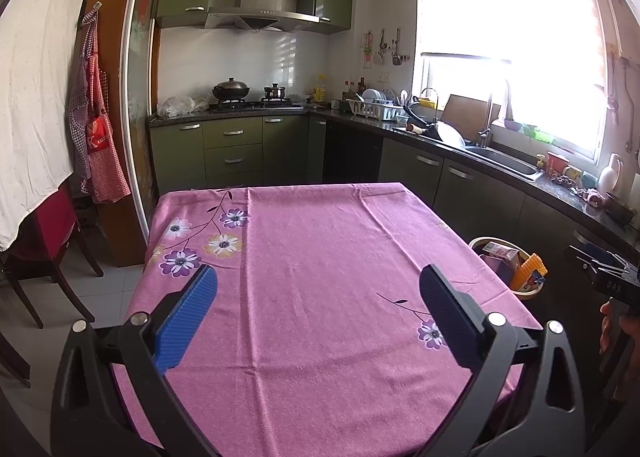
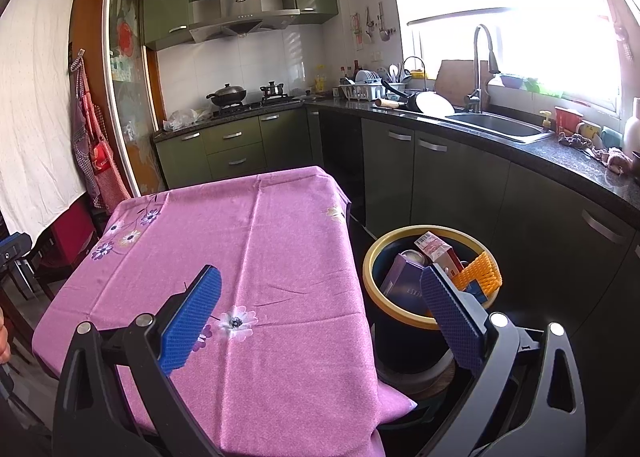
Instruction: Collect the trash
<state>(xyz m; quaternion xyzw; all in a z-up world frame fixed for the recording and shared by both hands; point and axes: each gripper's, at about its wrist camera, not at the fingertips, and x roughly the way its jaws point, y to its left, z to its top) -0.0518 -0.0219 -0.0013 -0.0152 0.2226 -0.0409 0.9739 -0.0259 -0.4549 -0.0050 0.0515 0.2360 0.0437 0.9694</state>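
A round bin with a yellow rim (image 2: 374,253) stands on the floor right of the table; it also shows in the left wrist view (image 1: 478,243). Inside it lie a red-and-white carton (image 2: 438,251), a purple box (image 2: 404,283), a can (image 2: 414,256) and an orange ridged piece (image 2: 482,273). The table carries a pink flowered cloth (image 1: 320,257), with nothing on it in either view (image 2: 248,241). My left gripper (image 1: 318,289) is open and empty above the table. My right gripper (image 2: 320,293) is open and empty over the table's right edge, beside the bin.
A dark counter (image 2: 560,153) with a sink (image 2: 496,125) and green cabinets runs along the right and back walls. A stove with pots (image 1: 248,97) stands at the back. A dark wooden chair (image 1: 44,257) and hanging aprons (image 1: 96,137) are at the left.
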